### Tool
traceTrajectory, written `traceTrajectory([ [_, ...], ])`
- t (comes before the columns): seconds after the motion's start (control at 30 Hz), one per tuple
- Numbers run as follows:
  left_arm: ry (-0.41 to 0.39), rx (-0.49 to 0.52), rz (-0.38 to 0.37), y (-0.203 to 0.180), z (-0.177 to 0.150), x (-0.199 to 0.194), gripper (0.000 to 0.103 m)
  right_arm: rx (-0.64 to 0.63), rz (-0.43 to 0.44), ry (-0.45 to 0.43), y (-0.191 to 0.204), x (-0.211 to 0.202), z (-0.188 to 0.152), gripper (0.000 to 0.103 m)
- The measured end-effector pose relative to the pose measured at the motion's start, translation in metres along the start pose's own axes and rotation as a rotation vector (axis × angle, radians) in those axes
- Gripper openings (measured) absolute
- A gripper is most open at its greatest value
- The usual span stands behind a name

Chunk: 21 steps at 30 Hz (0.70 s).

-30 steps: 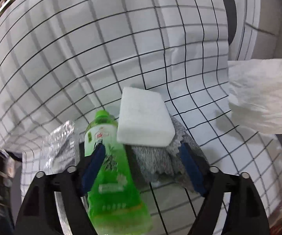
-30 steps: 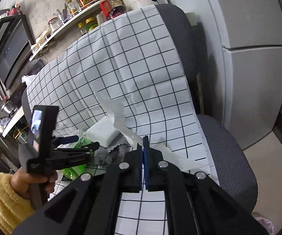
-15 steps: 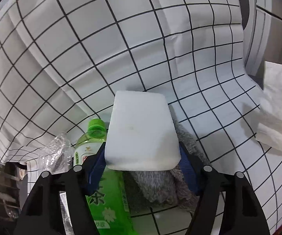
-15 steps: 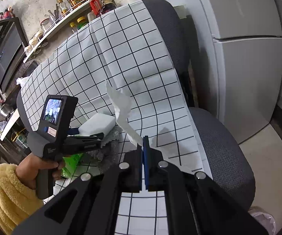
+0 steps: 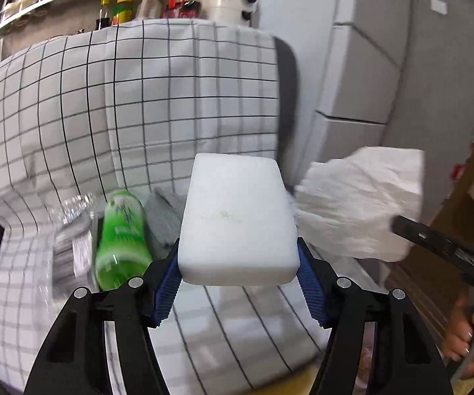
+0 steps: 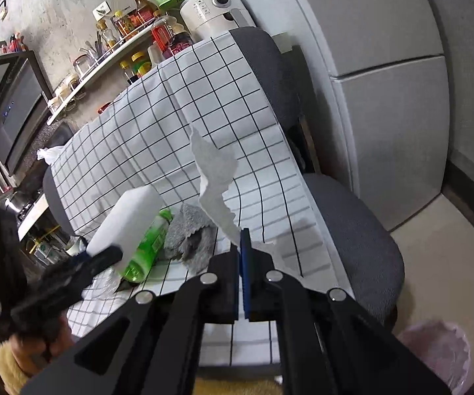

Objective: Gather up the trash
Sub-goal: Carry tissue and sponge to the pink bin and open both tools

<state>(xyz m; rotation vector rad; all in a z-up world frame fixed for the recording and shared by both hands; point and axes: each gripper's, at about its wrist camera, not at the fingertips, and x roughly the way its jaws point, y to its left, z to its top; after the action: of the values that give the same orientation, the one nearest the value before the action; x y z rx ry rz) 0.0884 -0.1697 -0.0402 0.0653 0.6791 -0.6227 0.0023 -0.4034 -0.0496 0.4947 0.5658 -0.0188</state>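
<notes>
My left gripper (image 5: 238,283) is shut on a white foam block (image 5: 237,217) and holds it lifted above the checked sofa cover (image 5: 138,105). The block also shows in the right wrist view (image 6: 125,220). My right gripper (image 6: 241,247) is shut on a white paper napkin (image 6: 215,181) that stands up from the jaws; the napkin shows in the left wrist view (image 5: 358,204). A green bottle (image 5: 120,233) lies on the seat beside a grey cloth (image 5: 163,217) and a clear plastic wrapper (image 5: 72,237).
A bin with a pink liner (image 6: 434,358) stands on the floor at the lower right. A grey fridge (image 6: 385,82) is to the right of the grey sofa (image 6: 352,230). A shelf with bottles (image 6: 115,46) and a white appliance (image 6: 214,10) are behind.
My left gripper closed on the foam block and lifted it off the grey cloth, tilting up and back. My right gripper moved with the napkin, away from the seat.
</notes>
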Motion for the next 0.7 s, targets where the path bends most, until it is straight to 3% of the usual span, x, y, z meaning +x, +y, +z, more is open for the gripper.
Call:
traceTrajectory([
  [0.23, 0.000, 0.013, -0.018, -0.028, -0.055, -0.010, 0.066, 0.021, -0.018, 0.029, -0.003, -0.027, -0.035, 0.002],
  [0.5, -0.005, -0.007, -0.057, -0.053, -0.086, -0.021, 0.066, 0.075, -0.087, 0.000, -0.027, -0.072, -0.071, 0.002],
  [0.7, 0.008, 0.055, -0.142, -0.087, -0.097, -0.029, 0.066, 0.086, -0.174, -0.019, -0.050, -0.112, -0.081, 0.002],
])
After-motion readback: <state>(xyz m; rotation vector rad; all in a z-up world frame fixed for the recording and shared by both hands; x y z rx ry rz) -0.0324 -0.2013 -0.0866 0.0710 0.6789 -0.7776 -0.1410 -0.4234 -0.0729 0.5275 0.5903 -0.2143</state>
